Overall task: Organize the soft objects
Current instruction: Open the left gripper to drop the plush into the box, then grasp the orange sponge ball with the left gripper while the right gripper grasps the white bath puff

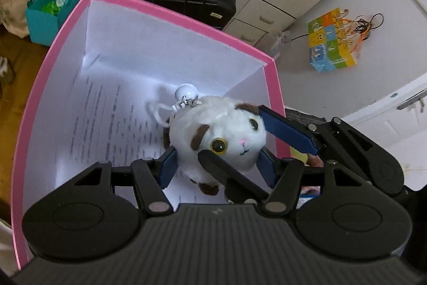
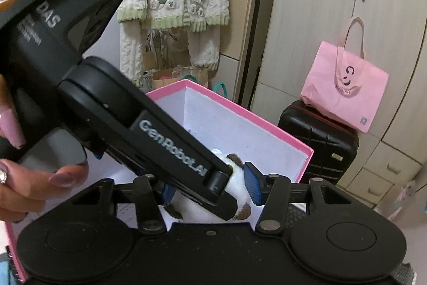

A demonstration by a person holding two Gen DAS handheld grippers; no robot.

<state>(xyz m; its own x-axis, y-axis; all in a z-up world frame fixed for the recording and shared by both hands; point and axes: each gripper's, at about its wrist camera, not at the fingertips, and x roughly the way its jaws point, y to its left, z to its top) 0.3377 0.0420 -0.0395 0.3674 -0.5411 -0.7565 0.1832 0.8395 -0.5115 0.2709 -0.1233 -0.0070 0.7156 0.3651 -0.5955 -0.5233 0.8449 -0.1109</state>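
Left wrist view: the plush cat (image 1: 221, 135) sits between the left gripper's (image 1: 217, 162) blue pads, its jaws closed on it, above the printed paper (image 1: 112, 130) lining the pink box (image 1: 50, 66). The right gripper (image 2: 210, 186) reaches in from the right; its jaws bracket the same toy, one pad touching its head, grip uncertain.
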